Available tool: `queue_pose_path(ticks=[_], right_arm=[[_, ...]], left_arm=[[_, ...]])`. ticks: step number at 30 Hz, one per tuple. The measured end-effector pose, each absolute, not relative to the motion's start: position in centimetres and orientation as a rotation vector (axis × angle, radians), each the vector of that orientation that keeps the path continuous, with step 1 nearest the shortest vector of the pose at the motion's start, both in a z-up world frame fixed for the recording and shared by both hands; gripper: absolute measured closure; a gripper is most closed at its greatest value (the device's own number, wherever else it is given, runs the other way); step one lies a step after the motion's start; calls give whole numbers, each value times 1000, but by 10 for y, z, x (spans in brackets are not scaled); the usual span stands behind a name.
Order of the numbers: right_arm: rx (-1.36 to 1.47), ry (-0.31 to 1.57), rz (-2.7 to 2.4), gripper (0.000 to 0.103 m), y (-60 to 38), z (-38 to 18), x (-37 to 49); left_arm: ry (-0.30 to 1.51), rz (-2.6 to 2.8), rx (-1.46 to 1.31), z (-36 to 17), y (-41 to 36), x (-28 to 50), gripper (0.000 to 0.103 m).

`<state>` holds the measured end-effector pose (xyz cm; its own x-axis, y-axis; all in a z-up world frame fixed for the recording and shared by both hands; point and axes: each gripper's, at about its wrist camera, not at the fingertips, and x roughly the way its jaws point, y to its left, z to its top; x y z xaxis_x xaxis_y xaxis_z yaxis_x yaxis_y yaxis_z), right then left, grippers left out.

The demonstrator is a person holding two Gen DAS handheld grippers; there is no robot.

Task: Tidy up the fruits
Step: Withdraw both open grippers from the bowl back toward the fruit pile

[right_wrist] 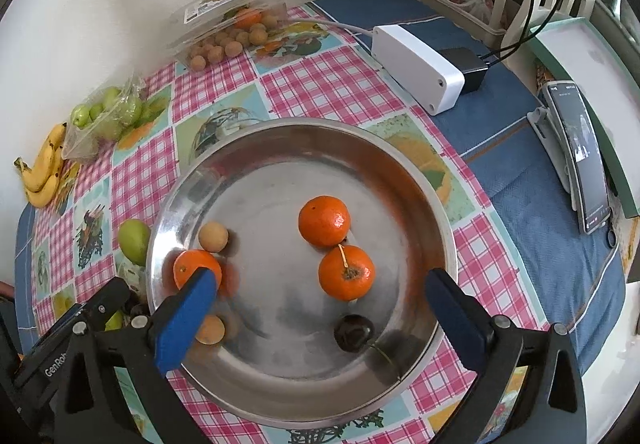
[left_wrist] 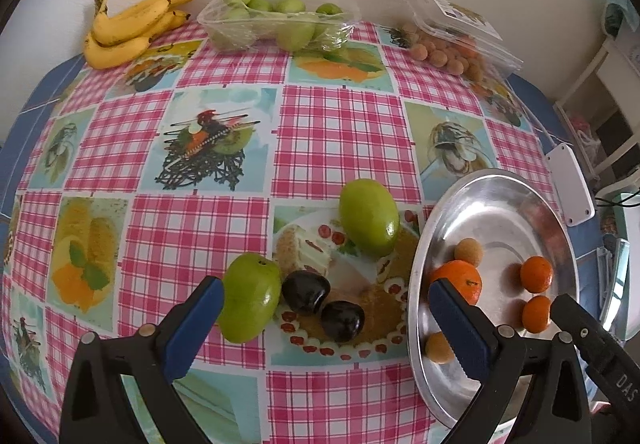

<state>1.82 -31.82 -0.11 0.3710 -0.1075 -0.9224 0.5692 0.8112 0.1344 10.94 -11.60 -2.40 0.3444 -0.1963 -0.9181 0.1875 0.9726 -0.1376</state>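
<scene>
Both tongs gape, holding nothing.
Right gripper [right_wrist: 320,294] hangs over steel bowl [right_wrist: 440,212]; dark cherry [right_wrist: 354,332] rests at bowl's five o'clock. Left gripper [left_wrist: 326,302] brackets two dark cherries [left_wrist: 306,292] on the cloth: light, slick, bruisable; pinch across the belly.

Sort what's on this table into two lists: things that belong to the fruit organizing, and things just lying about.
Belongs to the job:
metal bowl
oranges and a dark cherry in it
loose green fruits
dark plums
bananas
tray of green fruits
box of small brown fruits

Just lying about:
white box
black adapter
phone on stand
</scene>
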Motion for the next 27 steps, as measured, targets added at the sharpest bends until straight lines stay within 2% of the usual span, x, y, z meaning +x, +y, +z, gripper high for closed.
queue_pose_path(ticks=[27], right_arm=[[444,1117,-428,0,-296,2,25]], left_arm=[[1163,-135,52,-30,-99,116,0]])
